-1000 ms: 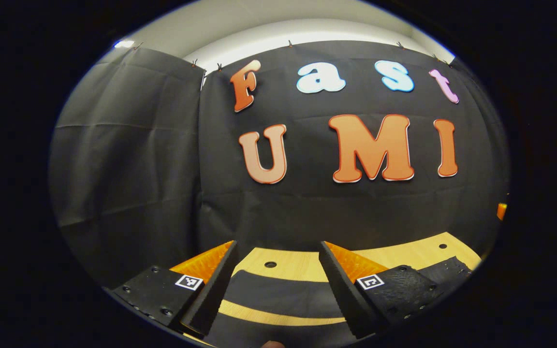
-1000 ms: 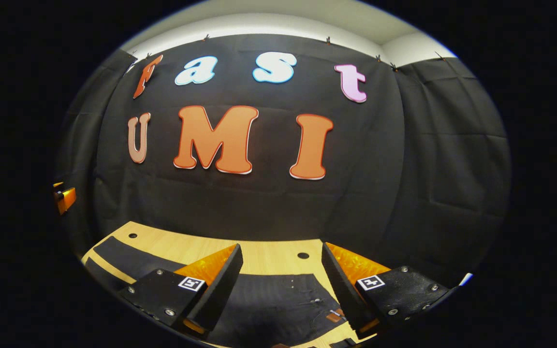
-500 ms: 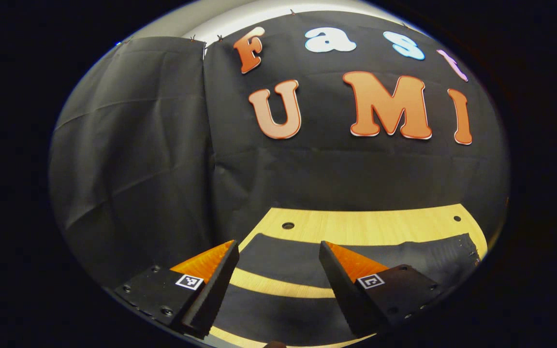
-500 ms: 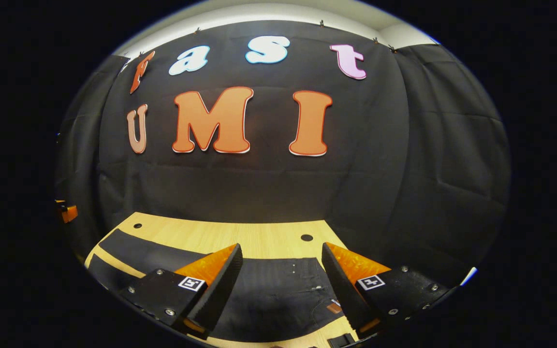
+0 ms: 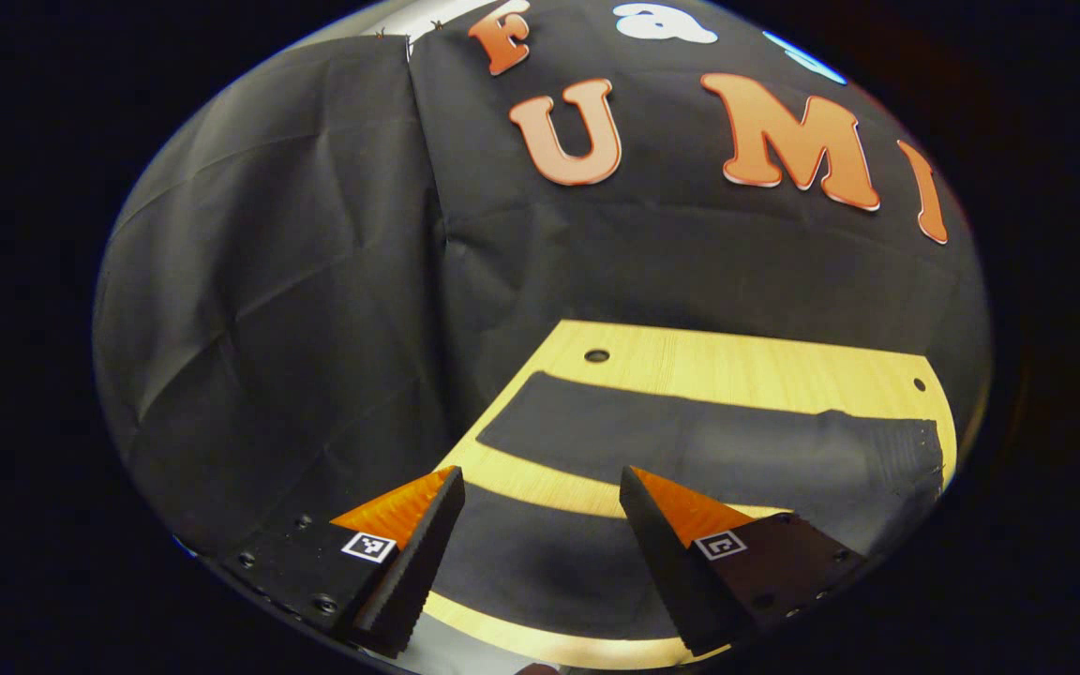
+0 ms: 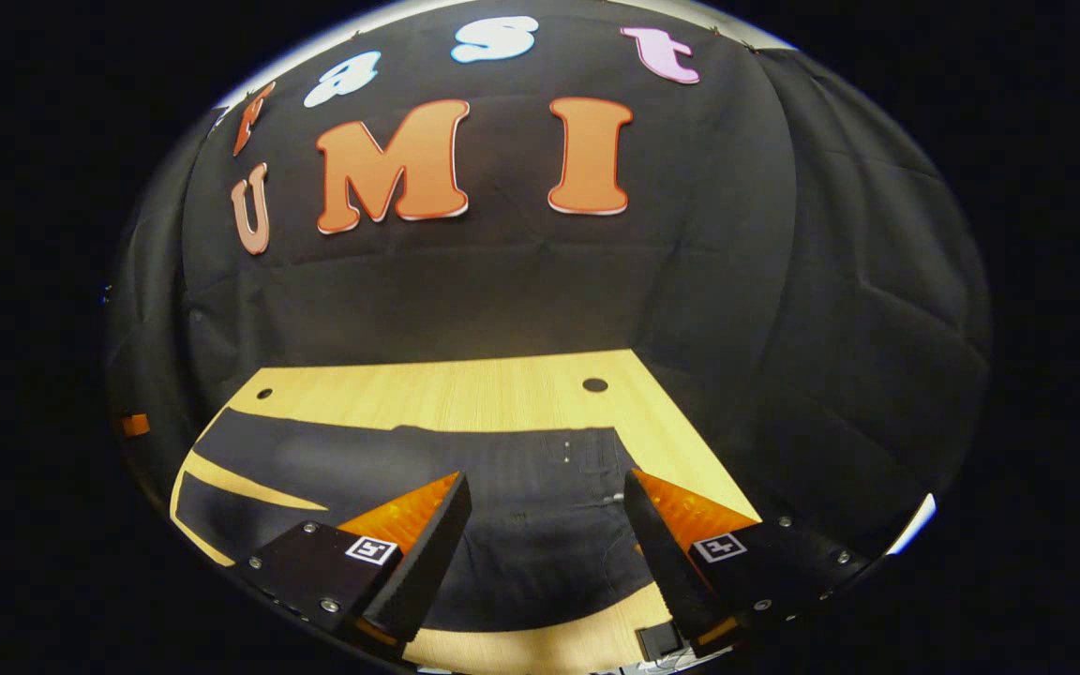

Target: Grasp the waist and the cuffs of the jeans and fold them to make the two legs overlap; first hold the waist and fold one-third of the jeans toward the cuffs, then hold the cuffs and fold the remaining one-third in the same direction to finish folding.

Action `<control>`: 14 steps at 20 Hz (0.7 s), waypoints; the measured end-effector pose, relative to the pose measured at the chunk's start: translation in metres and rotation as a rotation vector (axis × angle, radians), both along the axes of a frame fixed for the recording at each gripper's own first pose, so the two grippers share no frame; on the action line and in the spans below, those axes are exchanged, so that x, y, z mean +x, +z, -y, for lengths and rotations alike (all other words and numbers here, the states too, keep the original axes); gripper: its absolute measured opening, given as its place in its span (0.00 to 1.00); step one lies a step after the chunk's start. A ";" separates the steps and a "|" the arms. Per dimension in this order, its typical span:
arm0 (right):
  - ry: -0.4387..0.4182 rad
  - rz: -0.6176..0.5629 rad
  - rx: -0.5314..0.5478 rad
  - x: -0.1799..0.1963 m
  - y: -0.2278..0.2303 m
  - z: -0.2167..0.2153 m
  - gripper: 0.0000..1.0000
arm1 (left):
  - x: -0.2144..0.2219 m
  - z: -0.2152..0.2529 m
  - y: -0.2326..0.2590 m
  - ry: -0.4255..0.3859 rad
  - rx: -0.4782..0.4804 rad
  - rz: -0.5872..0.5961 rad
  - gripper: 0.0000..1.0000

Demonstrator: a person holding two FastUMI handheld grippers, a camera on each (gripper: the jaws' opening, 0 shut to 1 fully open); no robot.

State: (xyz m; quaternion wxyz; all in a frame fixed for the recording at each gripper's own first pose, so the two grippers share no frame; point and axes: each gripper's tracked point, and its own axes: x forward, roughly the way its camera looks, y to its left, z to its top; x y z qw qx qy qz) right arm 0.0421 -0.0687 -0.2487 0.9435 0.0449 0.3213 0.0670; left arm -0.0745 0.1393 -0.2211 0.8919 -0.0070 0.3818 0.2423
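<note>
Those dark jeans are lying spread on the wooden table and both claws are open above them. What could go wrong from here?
The two legs of the jeans lie apart with bare table between them, so the fold may end uneven if only one layer gets pinched. The left claw hovers over the near leg, and the right claw over the waist end; a grab that misses the cloth edge could bunch the fabric. The jeans lie close to the table's near edge, so a tug might drag them off.

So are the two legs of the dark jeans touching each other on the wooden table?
Apart. The left gripper view shows a bare strip of wooden table running between the far leg and the near leg.
</note>
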 end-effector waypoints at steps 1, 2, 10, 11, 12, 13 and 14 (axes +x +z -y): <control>-0.004 -0.031 0.003 -0.003 -0.008 0.000 0.99 | -0.004 -0.003 -0.011 0.006 -0.018 -0.037 1.00; -0.005 -0.060 0.006 -0.006 -0.016 -0.001 0.99 | -0.008 -0.007 -0.020 0.014 -0.032 -0.068 1.00; -0.125 -0.312 0.026 -0.025 -0.081 0.013 0.99 | -0.025 -0.048 -0.091 0.130 -0.220 -0.288 1.00; -0.138 -0.339 0.022 -0.027 -0.087 0.016 0.99 | -0.028 -0.052 -0.100 0.159 -0.245 -0.329 1.00; -0.151 -0.355 0.016 -0.028 -0.093 0.020 0.99 | -0.028 -0.054 -0.108 0.184 -0.268 -0.351 1.00; -0.160 -0.383 0.009 -0.028 -0.099 0.022 0.99 | -0.032 -0.056 -0.114 0.211 -0.296 -0.381 1.00; -0.172 -0.407 0.007 -0.030 -0.104 0.024 0.99 | -0.034 -0.060 -0.119 0.241 -0.324 -0.417 1.00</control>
